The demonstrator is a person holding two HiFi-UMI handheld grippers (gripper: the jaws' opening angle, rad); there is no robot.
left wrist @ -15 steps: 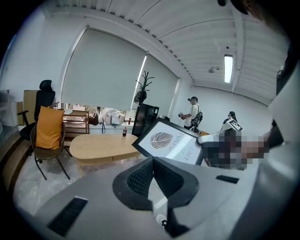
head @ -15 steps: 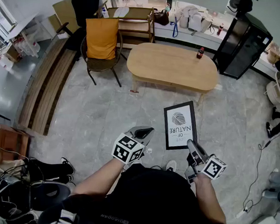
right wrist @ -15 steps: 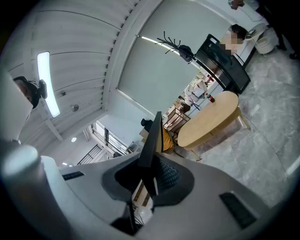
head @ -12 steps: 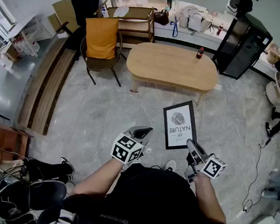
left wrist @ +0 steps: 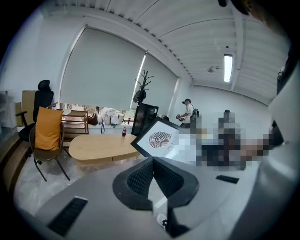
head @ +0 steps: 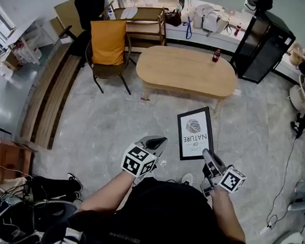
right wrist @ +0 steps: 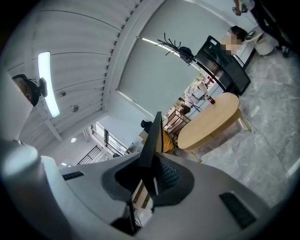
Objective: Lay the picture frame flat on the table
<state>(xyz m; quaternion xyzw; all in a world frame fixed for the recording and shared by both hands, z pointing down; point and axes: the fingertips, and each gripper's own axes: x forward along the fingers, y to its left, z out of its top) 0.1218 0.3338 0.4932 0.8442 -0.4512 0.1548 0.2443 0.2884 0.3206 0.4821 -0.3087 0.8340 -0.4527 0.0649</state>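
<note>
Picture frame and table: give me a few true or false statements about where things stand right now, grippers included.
1. The picture frame lies flat on the table. False: the right gripper holds it in the air, not on the table.
2. The right gripper's jaws are closed on the frame's edge. True.
3. The left gripper also grips the frame. False: its jaws are together with nothing between them.
4. A bottle stands on the table. True.

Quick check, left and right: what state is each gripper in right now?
Left gripper: closed, nothing between its jaws.
Right gripper: closed on the edge of the picture frame.
</note>
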